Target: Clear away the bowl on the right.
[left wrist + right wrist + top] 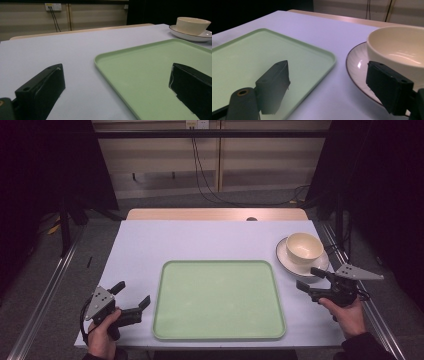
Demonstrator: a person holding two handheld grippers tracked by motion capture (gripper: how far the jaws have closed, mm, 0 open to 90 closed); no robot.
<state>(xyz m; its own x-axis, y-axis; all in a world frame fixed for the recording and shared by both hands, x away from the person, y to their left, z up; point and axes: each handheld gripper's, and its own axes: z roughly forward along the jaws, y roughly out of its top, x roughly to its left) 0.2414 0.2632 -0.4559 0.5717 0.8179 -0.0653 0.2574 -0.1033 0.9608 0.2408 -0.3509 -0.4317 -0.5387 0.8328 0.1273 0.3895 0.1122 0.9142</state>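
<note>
A pale green tray (218, 300) lies bare in the middle of the table. At the back right, a cream bowl (304, 247) sits on a white plate (285, 257) with a dark rim. My left gripper (133, 293) rests near the front left corner, just left of the tray, open with nothing between its jaws. In the left gripper view its jaws straddle the tray's near left corner (100, 58). My right gripper (306, 277) hovers at the plate's front edge, open. In the right gripper view one jaw stands over the tray (249, 57), the other in front of the plate (357, 65) and bowl (402, 47).
The table carries a light lavender cover (200, 240), with a bare wooden strip (215, 214) along its far edge. Cables (205, 180) hang down the wall behind. Dark curtains flank both sides, and metal rails (45, 295) run along the floor beside the table.
</note>
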